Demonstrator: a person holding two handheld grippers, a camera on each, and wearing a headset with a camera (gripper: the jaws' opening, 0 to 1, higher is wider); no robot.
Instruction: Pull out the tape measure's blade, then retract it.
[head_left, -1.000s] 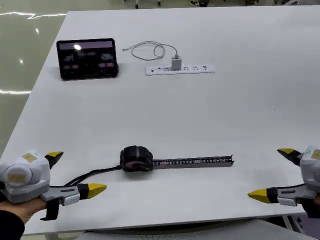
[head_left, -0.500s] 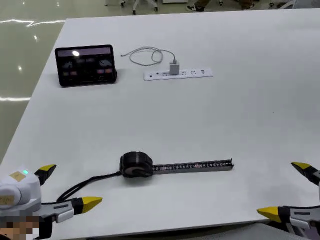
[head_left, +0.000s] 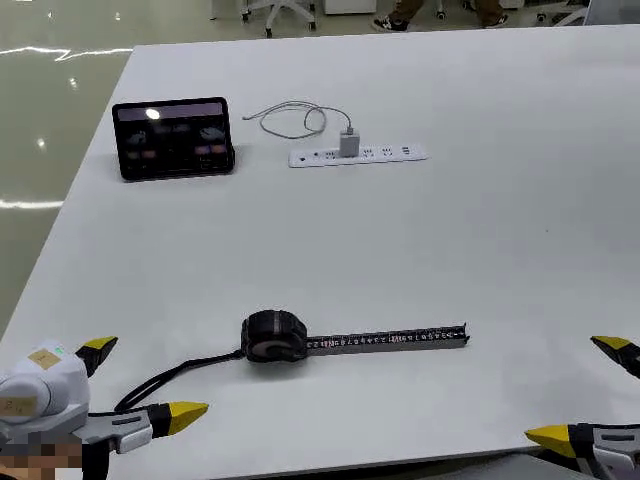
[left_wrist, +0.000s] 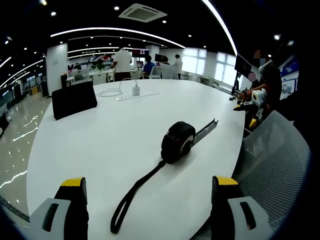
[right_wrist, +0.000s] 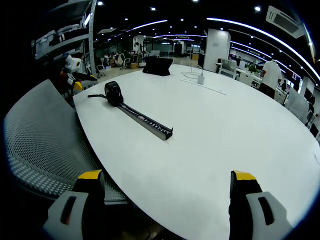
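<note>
1. A dark tablet stands propped at the far left of the white bench.
2. Right of it lies a white power strip with a charger plugged in, its cable looped just beyond.
3. A grey mesh chair sits at the near edge.

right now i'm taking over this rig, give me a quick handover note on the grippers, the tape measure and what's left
Left gripper: jaws open, empty, at the near table edge, close to the strap.
Right gripper: jaws open, empty, at the near edge, off to the side of the blade's tip.
Tape measure: lies on the white table, touched by neither gripper; its blade is out, lying flat toward the right gripper.
Done: blade pulled out.
Left: retract the blade into the case.
</note>
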